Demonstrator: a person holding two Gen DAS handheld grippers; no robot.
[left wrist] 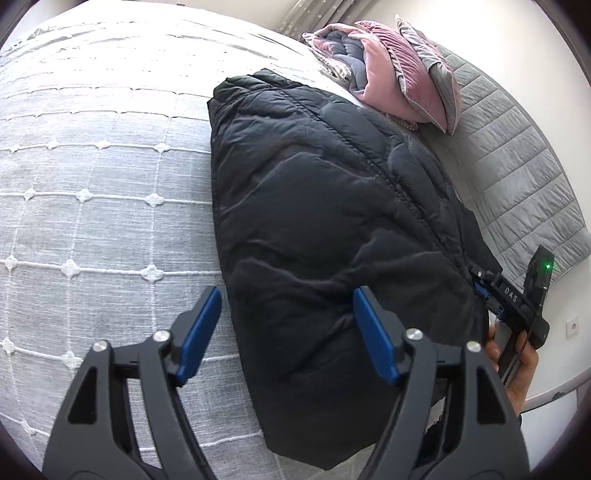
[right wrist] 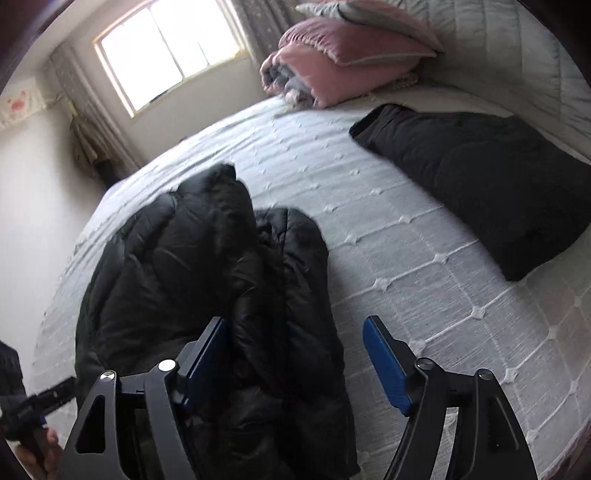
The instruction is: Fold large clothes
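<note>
Open right tongs (right wrist: 295,365) alone show a second folded jacket (right wrist: 476,184).

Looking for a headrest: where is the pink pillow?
The pink pillow lies at the bed's head, upper middle of the right wrist view, under a grey pillow, beyond the folded black jacket.

A pale bedspread (left wrist: 92,192) covers the bed. Pink and grey pillows (right wrist: 343,55) lie at the far end, near a bright window (right wrist: 170,51).
</note>
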